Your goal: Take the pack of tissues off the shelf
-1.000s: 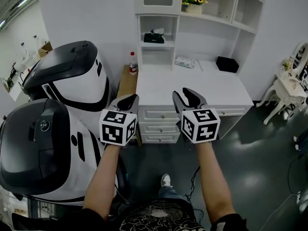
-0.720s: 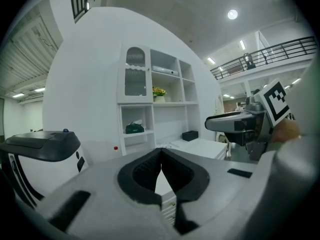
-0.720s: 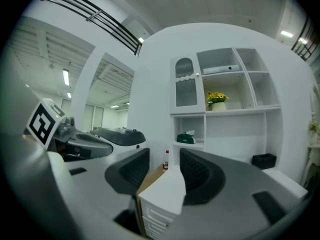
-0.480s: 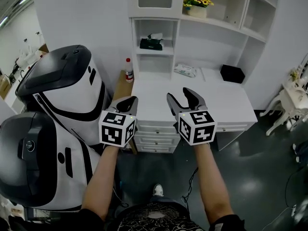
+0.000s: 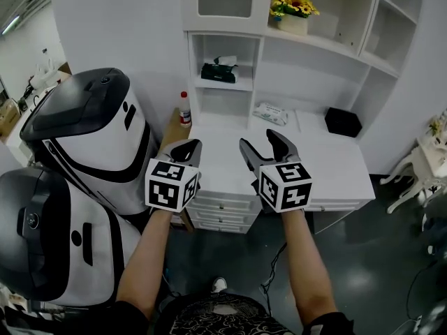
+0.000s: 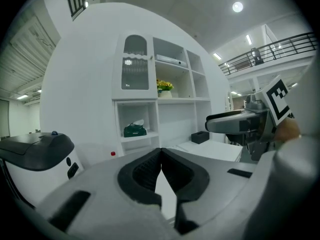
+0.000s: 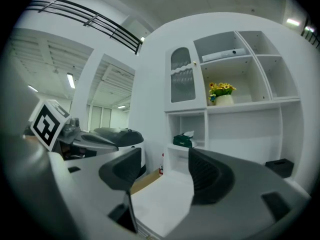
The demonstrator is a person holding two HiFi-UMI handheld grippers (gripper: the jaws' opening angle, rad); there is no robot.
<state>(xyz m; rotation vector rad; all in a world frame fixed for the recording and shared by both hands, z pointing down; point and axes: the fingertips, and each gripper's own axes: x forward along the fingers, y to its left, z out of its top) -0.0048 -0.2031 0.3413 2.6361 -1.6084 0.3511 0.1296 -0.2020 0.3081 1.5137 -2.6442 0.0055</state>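
Left gripper [image 5: 187,147], jaws pressed together and empty, is well short of the green pack of tissues [image 5: 218,72] in its shelf [image 5: 225,85] cubby. Right gripper [image 5: 260,142], jaws just opened wide around nothing, could shove the soft pack backward or clip the cubby wall.

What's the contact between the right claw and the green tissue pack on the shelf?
Apart. In the head view the right claw, its jaws just opened wider with nothing between them, hangs at the desk front, well short of the tissue pack.
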